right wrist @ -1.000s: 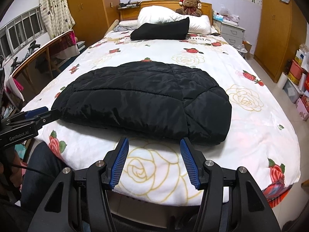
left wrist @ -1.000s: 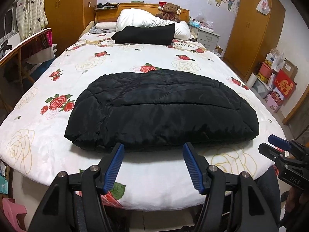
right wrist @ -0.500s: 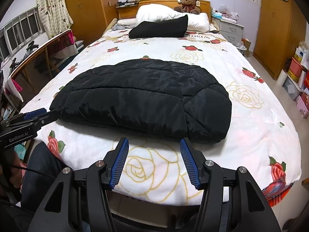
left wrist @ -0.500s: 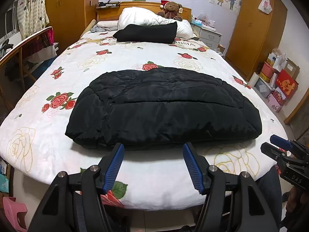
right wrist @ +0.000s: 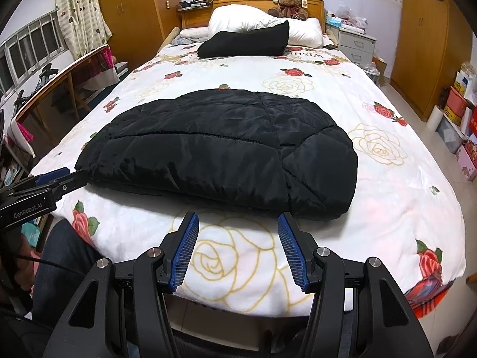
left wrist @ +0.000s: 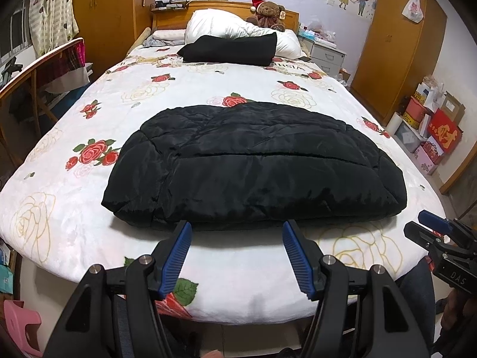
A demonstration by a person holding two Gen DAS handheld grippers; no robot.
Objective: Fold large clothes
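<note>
A black quilted jacket lies folded flat across the foot half of the bed; it also shows in the right wrist view. My left gripper is open and empty, held just short of the jacket's near edge. My right gripper is open and empty, just short of the jacket's near right part. The right gripper also shows at the right edge of the left wrist view, and the left gripper at the left edge of the right wrist view. Neither touches the jacket.
The bed has a white rose-print cover. A second folded black garment lies against white pillows by the headboard, with a teddy bear. A wooden desk stands left; wardrobe and boxes right.
Both grippers have drawn back and risen slightly, so the jacket sits a little farther off in both views. The jacket has not moved. Both grippers stay open.
</note>
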